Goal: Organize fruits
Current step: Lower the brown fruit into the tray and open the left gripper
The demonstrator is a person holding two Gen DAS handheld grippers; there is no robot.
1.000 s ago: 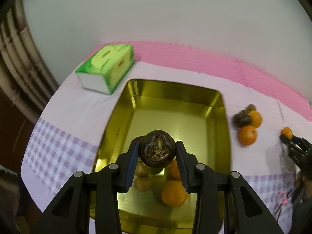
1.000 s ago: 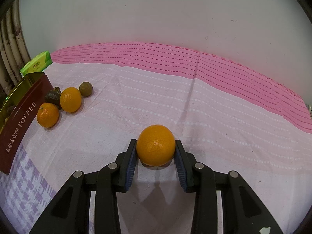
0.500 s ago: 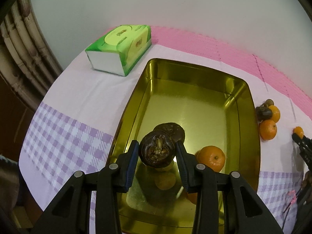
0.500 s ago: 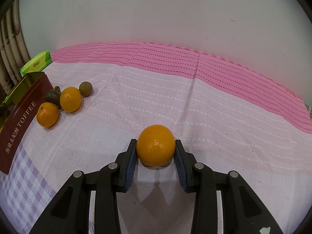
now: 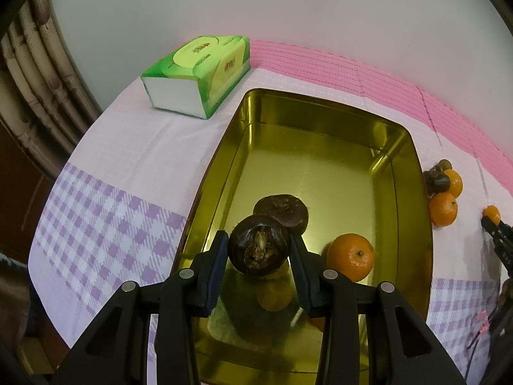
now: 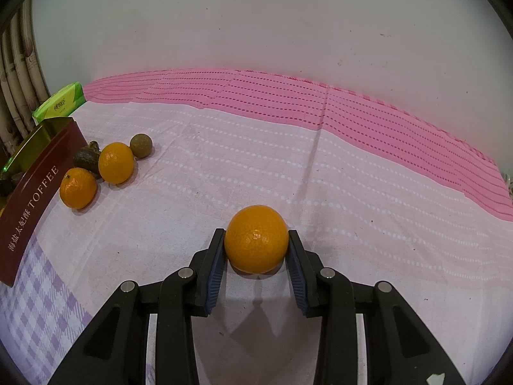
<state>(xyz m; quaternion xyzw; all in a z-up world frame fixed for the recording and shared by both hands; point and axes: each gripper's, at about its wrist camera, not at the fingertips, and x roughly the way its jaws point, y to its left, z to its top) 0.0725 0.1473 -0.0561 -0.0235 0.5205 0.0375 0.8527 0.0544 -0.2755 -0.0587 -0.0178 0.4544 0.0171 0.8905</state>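
Since the fruit is being gathered into the gold tin (image 5: 397,147), a dark brown fruit (image 5: 258,249) is pinched by the left hand-held gripper (image 5: 258,256) low over the tin's near end, just above a second dark fruit (image 5: 282,208) and beside an orange (image 5: 351,256); the far half of the floor is left bare. On the bench (image 6: 288,166), an orange (image 6: 256,238) is clamped by the right hand-held gripper (image 6: 256,250), close over the cloth, with open cloth reaching the tin's red wall (image 6: 35,199) and four loose fruits (image 6: 105,166)
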